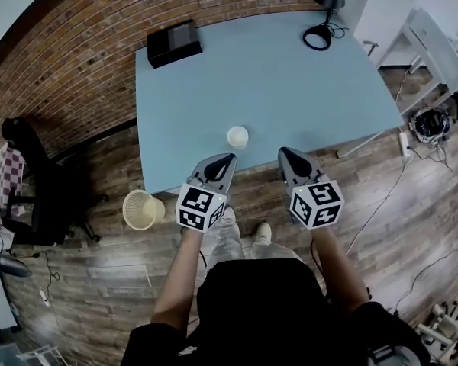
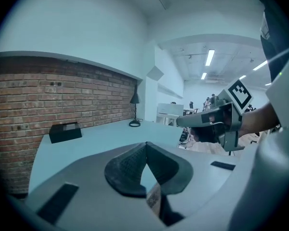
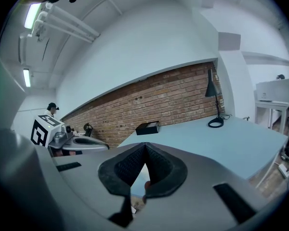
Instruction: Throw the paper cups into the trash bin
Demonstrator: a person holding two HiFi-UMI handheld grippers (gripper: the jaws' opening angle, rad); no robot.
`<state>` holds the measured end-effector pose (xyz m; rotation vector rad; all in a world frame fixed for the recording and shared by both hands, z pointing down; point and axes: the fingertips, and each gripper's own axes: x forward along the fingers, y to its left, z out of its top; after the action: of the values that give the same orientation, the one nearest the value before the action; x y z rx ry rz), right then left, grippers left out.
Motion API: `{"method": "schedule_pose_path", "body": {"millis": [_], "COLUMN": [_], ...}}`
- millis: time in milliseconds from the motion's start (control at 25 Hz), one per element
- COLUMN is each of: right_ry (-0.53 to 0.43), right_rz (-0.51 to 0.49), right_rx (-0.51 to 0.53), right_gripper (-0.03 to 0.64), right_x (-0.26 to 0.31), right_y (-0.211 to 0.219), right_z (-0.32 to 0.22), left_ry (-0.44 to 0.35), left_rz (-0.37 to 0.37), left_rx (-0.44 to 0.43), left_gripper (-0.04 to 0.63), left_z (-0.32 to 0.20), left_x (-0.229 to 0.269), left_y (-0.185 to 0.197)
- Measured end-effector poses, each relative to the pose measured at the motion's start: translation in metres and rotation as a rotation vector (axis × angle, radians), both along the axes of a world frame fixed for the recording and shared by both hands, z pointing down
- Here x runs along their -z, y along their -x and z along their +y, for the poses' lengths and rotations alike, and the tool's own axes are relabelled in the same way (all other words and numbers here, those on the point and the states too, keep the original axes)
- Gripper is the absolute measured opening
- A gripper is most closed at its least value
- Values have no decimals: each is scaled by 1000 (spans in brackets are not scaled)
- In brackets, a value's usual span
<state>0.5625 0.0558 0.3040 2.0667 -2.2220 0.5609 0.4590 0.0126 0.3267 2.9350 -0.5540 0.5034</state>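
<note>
Cup (image 1: 237, 136) just beyond left tool (image 1: 227, 158).

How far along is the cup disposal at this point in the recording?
Done: nothing visibly; the paper cup stands on the table near its front edge. In hand: nothing; left gripper and right gripper are shut and empty. Left: grasp it, drop it into the wastebasket on the floor.

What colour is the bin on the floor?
The trash bin is pale cream, with a mesh-like wall. It shows best in the head view.
</note>
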Motion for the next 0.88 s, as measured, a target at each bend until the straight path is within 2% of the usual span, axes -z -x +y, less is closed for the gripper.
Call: {"method": "schedule_pose_path", "body": {"millis": [200,600,760,880], "right_ry": [12,50,68,82], "right_rz": [8,-14,-22,-25], "right_rx": [-44,-175,-227,-263], "right_gripper": [5,5,5,5], "right_x": [-2,-20,-28,-35], "right_y": [-4,-20,-27,-33], "right_z": [-19,-49,-58,-62], "left_ry": [-14,-34,-24,-52], "left_rz": [-45,-188,-242,-292], "left_rx": [-70,-252,-322,-391], "left_gripper": [2,7,69,108], "left_z": [-17,-50,-57,-57], "left_x": [-15,-56,-79,-103], "left_y": [-10,-32,-40,-47]}}
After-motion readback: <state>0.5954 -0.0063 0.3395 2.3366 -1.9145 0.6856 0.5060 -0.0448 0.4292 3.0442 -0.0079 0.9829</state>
